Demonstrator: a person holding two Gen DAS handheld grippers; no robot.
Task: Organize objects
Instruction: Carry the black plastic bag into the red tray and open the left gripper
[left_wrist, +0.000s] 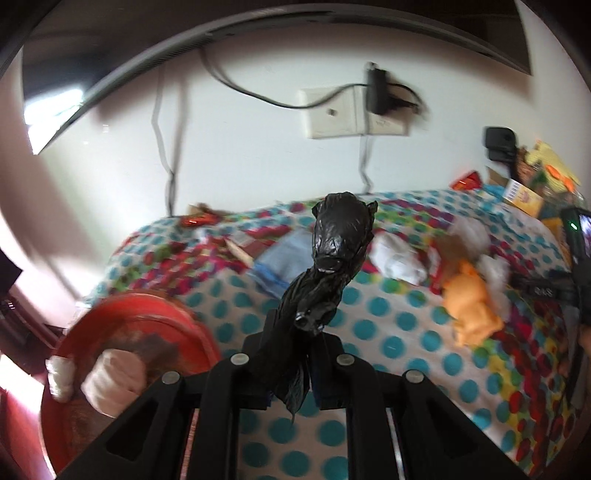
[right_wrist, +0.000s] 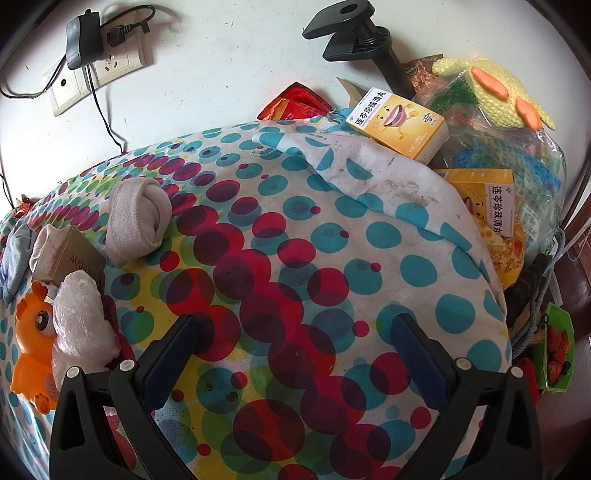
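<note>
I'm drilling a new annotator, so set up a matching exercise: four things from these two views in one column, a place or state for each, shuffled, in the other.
Things:
1. black plastic bag
2. rolled beige sock
3. knitted yellow duck
4. red basin

Places or states:
A. lying loose on the dotted cloth, beside the brown box
B. off the left side of the cloth, with white bundles inside
C. pinched between the left gripper's jaws
D. on top of the heap at the right end, by the wall

Pairs: 1-C, 2-A, 3-D, 4-B
</note>
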